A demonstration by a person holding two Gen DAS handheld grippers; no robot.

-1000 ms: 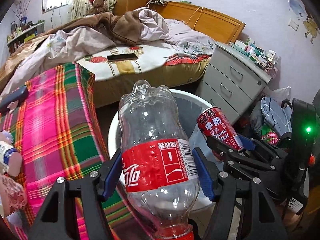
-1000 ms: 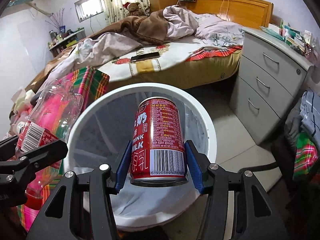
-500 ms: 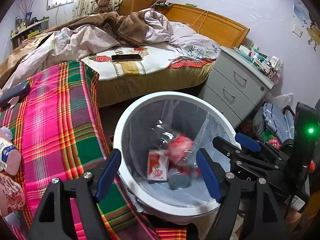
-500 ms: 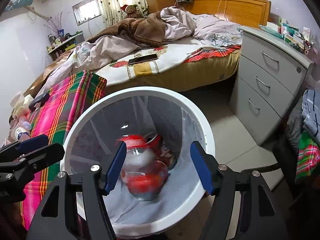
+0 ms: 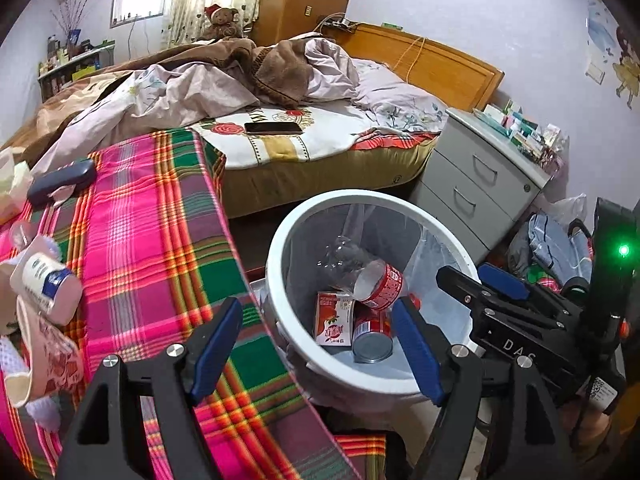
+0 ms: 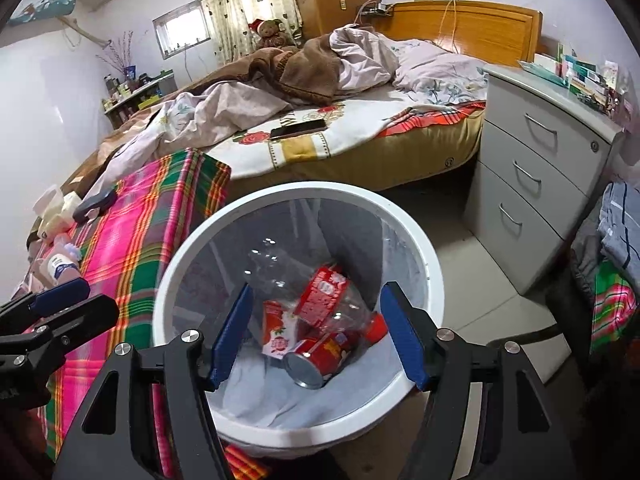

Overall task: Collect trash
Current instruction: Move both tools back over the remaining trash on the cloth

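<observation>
Left wrist view. The left gripper [image 5: 316, 344] stands with its fingers wide apart and nothing between them, above the near rim of the white bin [image 5: 276, 264]. Inside the bin lie a clear plastic bottle [image 5: 360, 268], a red can [image 5: 372, 334] and a small carton [image 5: 334, 318]. The bottle lies tilted, its long axis running from the clear end at upper left to the red-labelled end at lower right. The can lies on its side with its round end toward the camera. The carton stands roughly upright against the bin's left wall. The right gripper [image 5: 468, 280] enters from the right at the bin's right rim; seen side-on, its finger gap cannot be judged here. A plaid cloth [image 5: 152, 240] lies left of the bin.

Right wrist view. The right gripper [image 6: 320, 336] shows its fingers spread apart, empty, above the bin [image 6: 424, 248]. The bottle [image 6: 304, 280] here shows its red cap end at lower right, hidden in the other view by the left gripper's finger. The can [image 6: 320, 356] lies under the bottle, touching the carton [image 6: 278, 332]. The left gripper [image 6: 52, 304] is cut off at the left edge, over the plaid cloth [image 6: 136, 240].
</observation>
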